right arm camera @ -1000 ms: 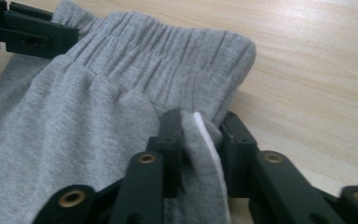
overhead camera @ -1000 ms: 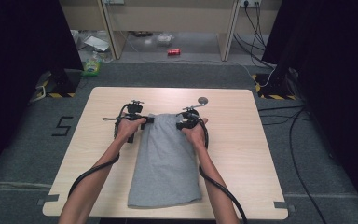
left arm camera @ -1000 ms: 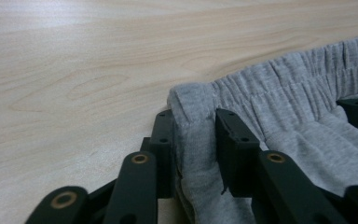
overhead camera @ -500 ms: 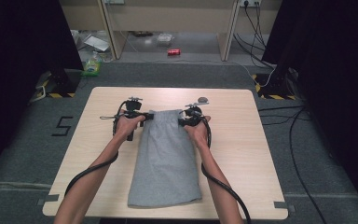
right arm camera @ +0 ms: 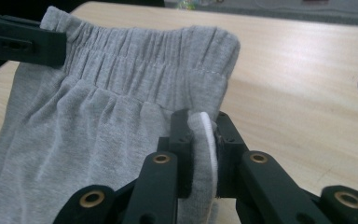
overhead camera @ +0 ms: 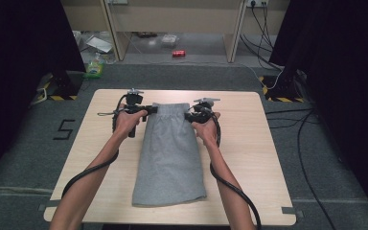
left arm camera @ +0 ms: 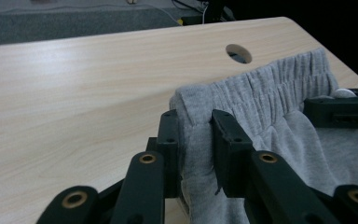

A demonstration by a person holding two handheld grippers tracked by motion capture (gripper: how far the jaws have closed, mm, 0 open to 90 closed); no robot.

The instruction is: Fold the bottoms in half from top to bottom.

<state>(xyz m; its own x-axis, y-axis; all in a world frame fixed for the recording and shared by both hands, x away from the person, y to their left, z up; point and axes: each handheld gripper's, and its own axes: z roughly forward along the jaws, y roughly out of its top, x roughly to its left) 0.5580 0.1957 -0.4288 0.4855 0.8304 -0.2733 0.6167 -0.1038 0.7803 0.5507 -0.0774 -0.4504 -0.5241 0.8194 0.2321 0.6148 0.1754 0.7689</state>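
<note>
Grey shorts (overhead camera: 169, 158) lie flat lengthwise mid-desk (overhead camera: 249, 158), hem near the person, elastic waistband at the far end. Left tongs (left arm camera: 195, 135) clamped on the waistband's left corner, right tongs (right arm camera: 200, 140) clamped on its right corner, fabric bunched between both pairs of jaws. Cable hole (left arm camera: 238, 53) beyond.

Folded grey jersey shorts (left arm camera: 279, 140) run off the left gripper view's bottom and right edges; cloth between the jaws hidden. Small red thing on floor (overhead camera: 178, 53) too small to identify.
</note>
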